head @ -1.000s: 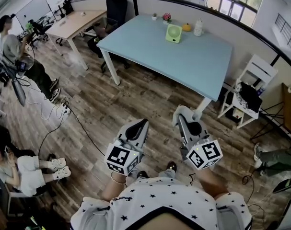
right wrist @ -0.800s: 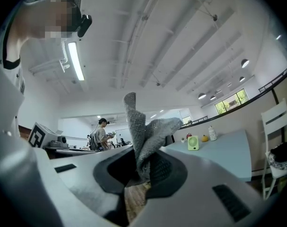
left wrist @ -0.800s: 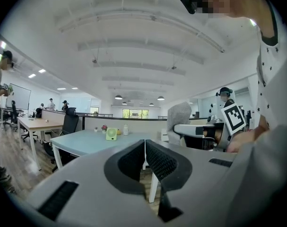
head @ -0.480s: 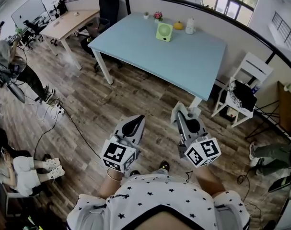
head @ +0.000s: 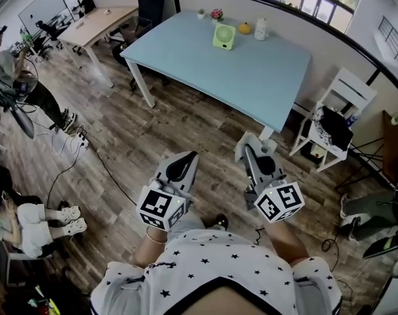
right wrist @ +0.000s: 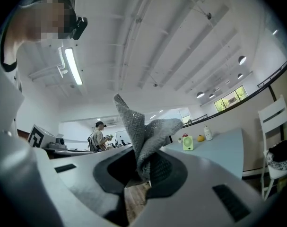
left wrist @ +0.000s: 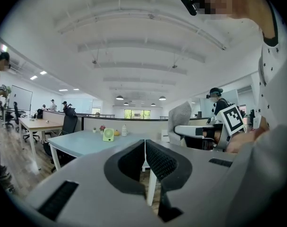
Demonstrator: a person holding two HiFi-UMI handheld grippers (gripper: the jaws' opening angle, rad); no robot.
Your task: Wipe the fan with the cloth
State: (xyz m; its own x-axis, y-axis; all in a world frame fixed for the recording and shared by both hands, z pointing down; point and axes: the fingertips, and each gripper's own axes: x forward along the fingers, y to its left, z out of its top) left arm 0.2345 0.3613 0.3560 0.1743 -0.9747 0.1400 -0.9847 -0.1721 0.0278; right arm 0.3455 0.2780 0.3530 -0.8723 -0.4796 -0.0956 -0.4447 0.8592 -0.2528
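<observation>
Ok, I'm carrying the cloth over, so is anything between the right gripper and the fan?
Nothing visible. Between the right gripper, shut on the cloth, and the fan lie only floor and bare table; the fan stands at its far side.

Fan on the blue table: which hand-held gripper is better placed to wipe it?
Right: the right hand-held gripper is shut on the grey cloth; the left hand-held gripper is shut, empty. Both are far from the fan.

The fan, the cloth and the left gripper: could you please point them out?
fan (head: pixel 223 36), head view, middle of its green front.
cloth (right wrist: pixel 142 126), right gripper view, grey fold near its middle.
left gripper (left wrist: pixel 144 143), left gripper view, where its shut fingertips meet.
</observation>
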